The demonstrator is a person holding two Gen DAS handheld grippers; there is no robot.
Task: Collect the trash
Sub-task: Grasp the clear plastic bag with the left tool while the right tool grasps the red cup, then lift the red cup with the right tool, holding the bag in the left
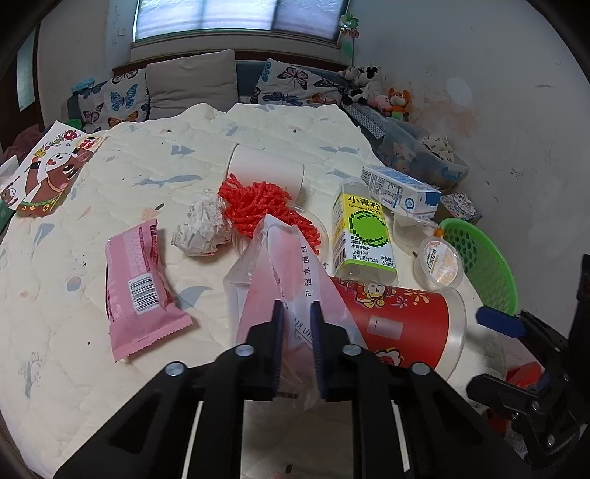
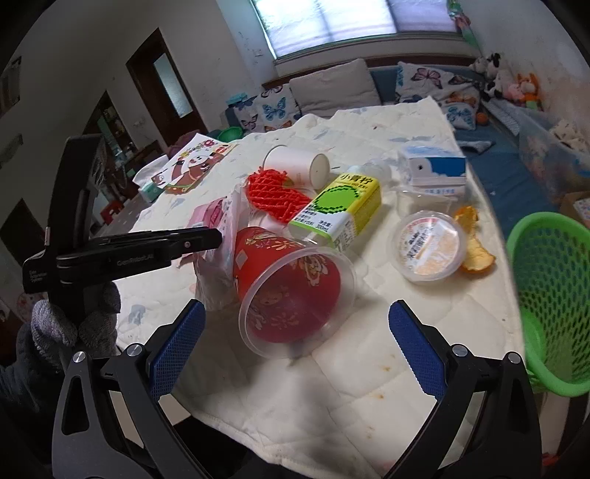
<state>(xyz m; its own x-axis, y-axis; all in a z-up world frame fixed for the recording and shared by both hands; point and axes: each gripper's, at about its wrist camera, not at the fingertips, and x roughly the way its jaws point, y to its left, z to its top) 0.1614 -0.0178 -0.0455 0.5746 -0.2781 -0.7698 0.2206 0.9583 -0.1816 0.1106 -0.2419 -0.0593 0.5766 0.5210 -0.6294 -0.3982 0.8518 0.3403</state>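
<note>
A cream quilted cloth (image 1: pixel 110 228) printed with whales covers the table (image 2: pixel 368 398), in a room with a window (image 1: pixel 236 18), butterfly cushions (image 1: pixel 121 99) and plush toys (image 1: pixel 372 88) behind. The left tool (image 1: pixel 297 313) pinches a clear pink wet-wipe wrapper (image 1: pixel 265 265) near the table's middle. The right tool (image 2: pixel 297 320) is spread wide before a tipped red cup (image 2: pixel 291 283). A green basket (image 2: pixel 553 294) stands at the right edge.
</note>
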